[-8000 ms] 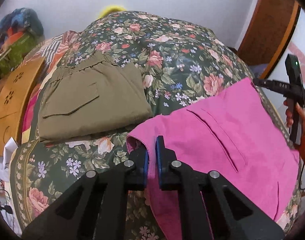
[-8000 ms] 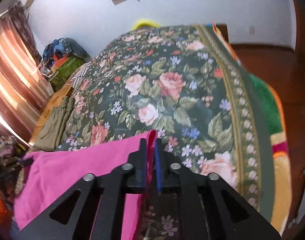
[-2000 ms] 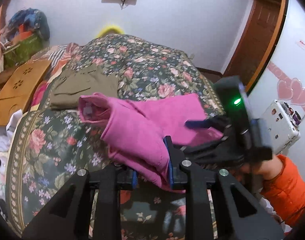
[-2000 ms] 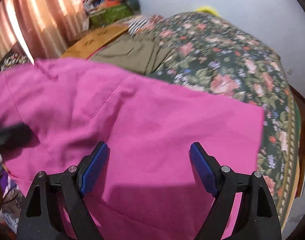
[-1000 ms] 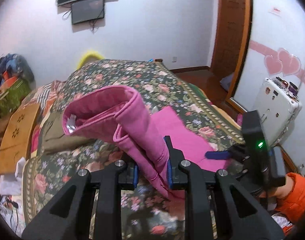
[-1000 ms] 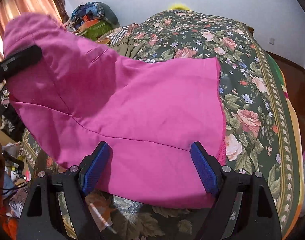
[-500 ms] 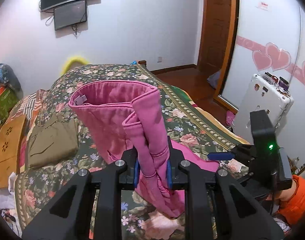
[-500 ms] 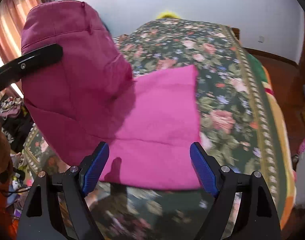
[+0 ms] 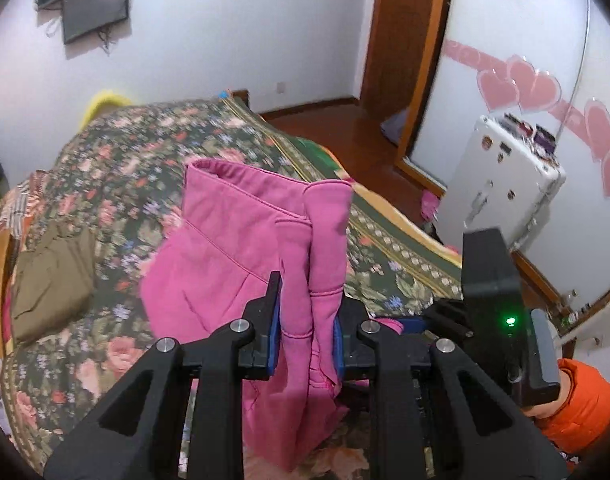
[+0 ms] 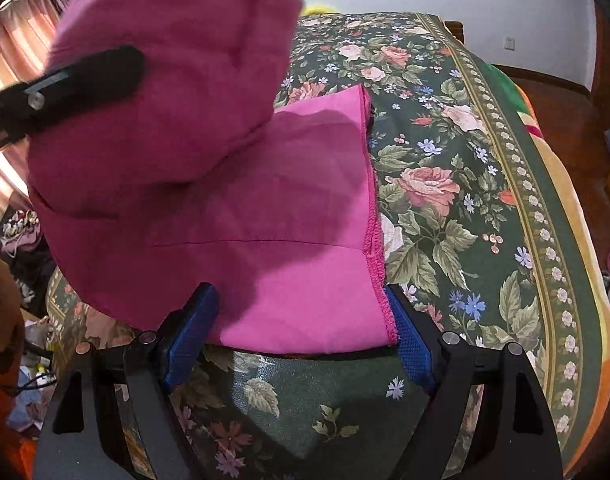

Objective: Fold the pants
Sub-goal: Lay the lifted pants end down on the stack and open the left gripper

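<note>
My left gripper (image 9: 307, 334) is shut on a bunched fold of the pink pants (image 9: 241, 248) and holds their waistband end up above the floral bed. In the right wrist view the lifted part (image 10: 177, 80) hangs over the lower part of the pants (image 10: 297, 220), which lies flat on the bed. My right gripper (image 10: 301, 344) is open, its blue pads on either side of the near edge of the flat part. The left gripper's finger (image 10: 77, 84) shows at the upper left of that view. The right gripper's body (image 9: 493, 300) shows at the right of the left wrist view.
Folded olive pants (image 9: 53, 280) lie on the bed's left side. The floral bedspread (image 10: 465, 184) stretches to the right. A white case (image 9: 501, 184) stands on the floor by the wall. A wooden door (image 9: 405, 32) is behind the bed.
My left gripper has swung further right and up with the pink pants. The lifted part now hangs closer over the flat part. My right gripper stays open at the near edge.
</note>
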Demonstrator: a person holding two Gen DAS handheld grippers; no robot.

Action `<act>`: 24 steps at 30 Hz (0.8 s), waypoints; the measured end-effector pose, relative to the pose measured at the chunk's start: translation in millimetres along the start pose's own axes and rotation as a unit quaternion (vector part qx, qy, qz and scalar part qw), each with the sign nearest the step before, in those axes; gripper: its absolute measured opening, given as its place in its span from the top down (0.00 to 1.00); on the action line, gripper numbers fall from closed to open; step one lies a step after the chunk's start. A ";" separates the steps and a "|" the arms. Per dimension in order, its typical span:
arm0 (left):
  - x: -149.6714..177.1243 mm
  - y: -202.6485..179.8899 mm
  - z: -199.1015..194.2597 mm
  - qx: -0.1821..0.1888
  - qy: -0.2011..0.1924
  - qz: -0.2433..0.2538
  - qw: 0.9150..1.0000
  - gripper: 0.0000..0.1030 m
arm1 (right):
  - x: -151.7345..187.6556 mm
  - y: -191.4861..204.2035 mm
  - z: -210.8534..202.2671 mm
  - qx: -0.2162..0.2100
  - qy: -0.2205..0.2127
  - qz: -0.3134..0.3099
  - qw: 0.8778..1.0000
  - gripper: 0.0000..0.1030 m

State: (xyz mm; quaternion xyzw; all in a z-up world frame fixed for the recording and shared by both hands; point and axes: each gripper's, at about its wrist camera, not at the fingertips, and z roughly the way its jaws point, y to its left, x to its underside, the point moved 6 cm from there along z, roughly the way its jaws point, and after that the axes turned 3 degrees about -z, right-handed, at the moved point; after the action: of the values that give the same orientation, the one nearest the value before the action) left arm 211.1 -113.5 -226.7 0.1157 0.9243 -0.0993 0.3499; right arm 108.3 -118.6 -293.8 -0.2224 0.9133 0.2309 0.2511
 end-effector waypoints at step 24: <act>-4.0 13.3 -3.2 0.038 0.032 -0.049 0.998 0.31 | 15.7 -37.2 -43.9 0.055 -0.010 0.028 0.998 0.22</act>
State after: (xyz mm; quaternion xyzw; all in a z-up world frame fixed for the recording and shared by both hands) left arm 215.8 -100.6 -223.1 0.0869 0.9350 -0.1477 0.3106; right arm 99.9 -176.1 -280.4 -0.1806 0.9280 0.1892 0.2653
